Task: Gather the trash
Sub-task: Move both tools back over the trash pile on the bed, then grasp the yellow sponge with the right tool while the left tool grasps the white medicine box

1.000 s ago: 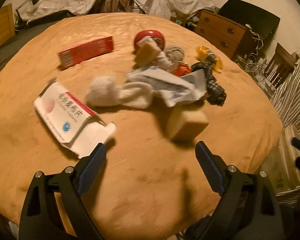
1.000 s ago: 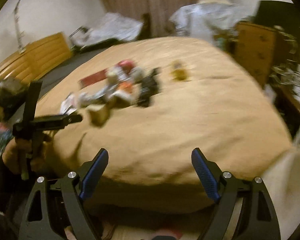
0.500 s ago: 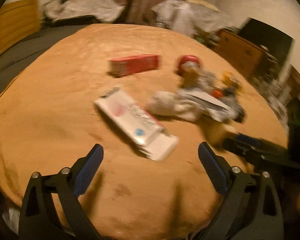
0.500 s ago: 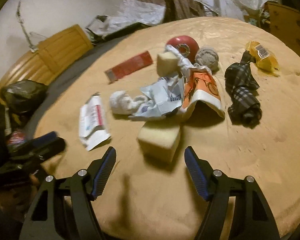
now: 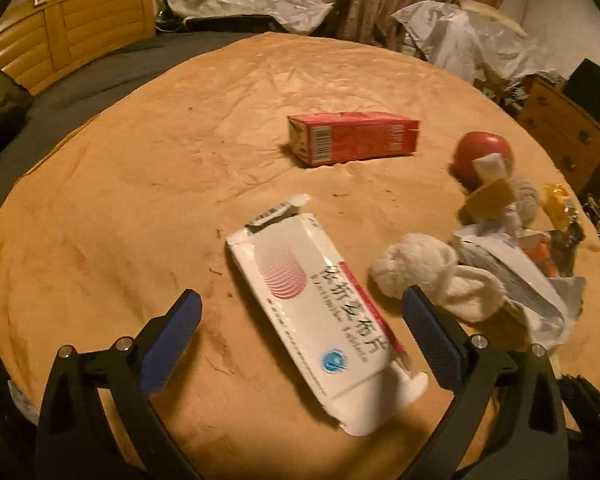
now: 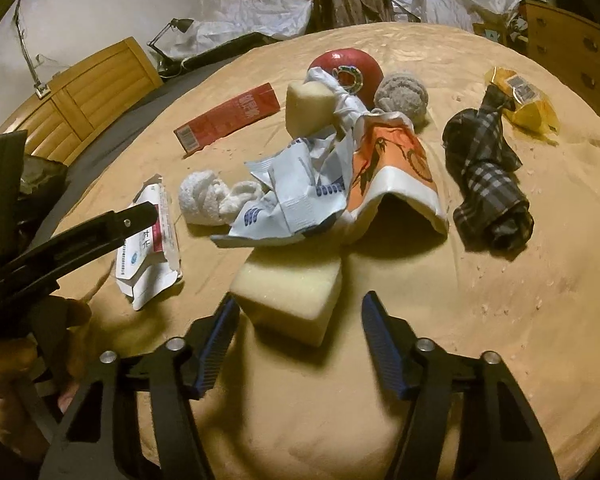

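1. Plush tan blanket (image 5: 140, 184) covers the bed, its nap creased and finely wrinkled; a dark grey sheet (image 5: 100, 76) shows along the far-left edge, below a slatted wooden headboard (image 5: 68, 28).
2. Flattened white cardboard box (image 5: 316, 308) with torn flaps lies near the near edge; a red carton (image 5: 352, 138), rectangular and glossy, sits farther toward the middle.
3. Clutter gathers right of centre: a rolled white sock (image 6: 212, 200), a crinkled white-and-blue wrapper (image 6: 296, 204), an orange-and-white printed piece (image 6: 396, 168) tented over its own shadow, a red ball (image 6: 346, 70), a fuzzy grey ball (image 6: 400, 94), a dark plaid cloth (image 6: 488, 184) and a yellow packet (image 6: 528, 104).
4. Two pale foam sponges show, one block (image 6: 288, 296) at the near edge, another (image 6: 310, 106) propped against the red ball.
5. Open blanket spreads across the left half and the near-right corner of the bed.
6. Left tool (image 5: 300, 316) stands wide, its jaws narrowing slightly, with the white box lying between its blue pads (image 5: 172, 340), untouched.
7. Right tool (image 6: 298, 344) is closing; the near sponge block sits just ahead, between the tips, pads not yet pressing it.
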Tool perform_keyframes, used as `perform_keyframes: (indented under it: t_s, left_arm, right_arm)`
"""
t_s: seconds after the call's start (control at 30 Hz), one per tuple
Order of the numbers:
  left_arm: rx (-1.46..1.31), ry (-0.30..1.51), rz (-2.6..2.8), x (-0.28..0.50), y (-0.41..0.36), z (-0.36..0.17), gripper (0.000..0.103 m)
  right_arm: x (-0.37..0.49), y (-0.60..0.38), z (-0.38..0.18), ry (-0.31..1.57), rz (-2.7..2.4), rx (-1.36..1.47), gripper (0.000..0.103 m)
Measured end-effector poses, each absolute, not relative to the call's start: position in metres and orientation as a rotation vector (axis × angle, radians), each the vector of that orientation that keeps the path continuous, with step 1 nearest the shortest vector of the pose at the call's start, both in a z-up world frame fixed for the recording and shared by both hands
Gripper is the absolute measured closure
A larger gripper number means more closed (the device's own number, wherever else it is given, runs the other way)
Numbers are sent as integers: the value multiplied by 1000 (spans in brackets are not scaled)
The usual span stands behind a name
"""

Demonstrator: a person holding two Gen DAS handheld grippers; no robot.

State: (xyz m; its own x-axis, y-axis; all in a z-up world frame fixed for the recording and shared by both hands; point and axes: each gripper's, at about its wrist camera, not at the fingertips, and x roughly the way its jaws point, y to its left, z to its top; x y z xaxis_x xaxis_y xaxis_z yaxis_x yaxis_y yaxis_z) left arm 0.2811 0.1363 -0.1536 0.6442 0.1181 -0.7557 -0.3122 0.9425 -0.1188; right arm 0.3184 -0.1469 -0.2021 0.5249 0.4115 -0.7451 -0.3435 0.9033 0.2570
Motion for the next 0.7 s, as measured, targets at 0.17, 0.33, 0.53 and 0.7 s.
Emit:
perform_keyframes:
  t_s: [0.17,0.33,0.53,0.7]
  left_arm:
    - [-228,862,162,275,144,-159,40]
    - [-109,871,-33,265,125,-151,54]
    - [-283,945,2,269,146,-164,16]
    - [-400,947,69,269,140,-161,9]
  right_arm:
    - [316,-145,-198,889,466,56,59]
    - [300,-158,-188,859,484,37,60]
    - [283,-186,-183,845,467,96,60]
    - [280,-186,-190,862,463,102,60]
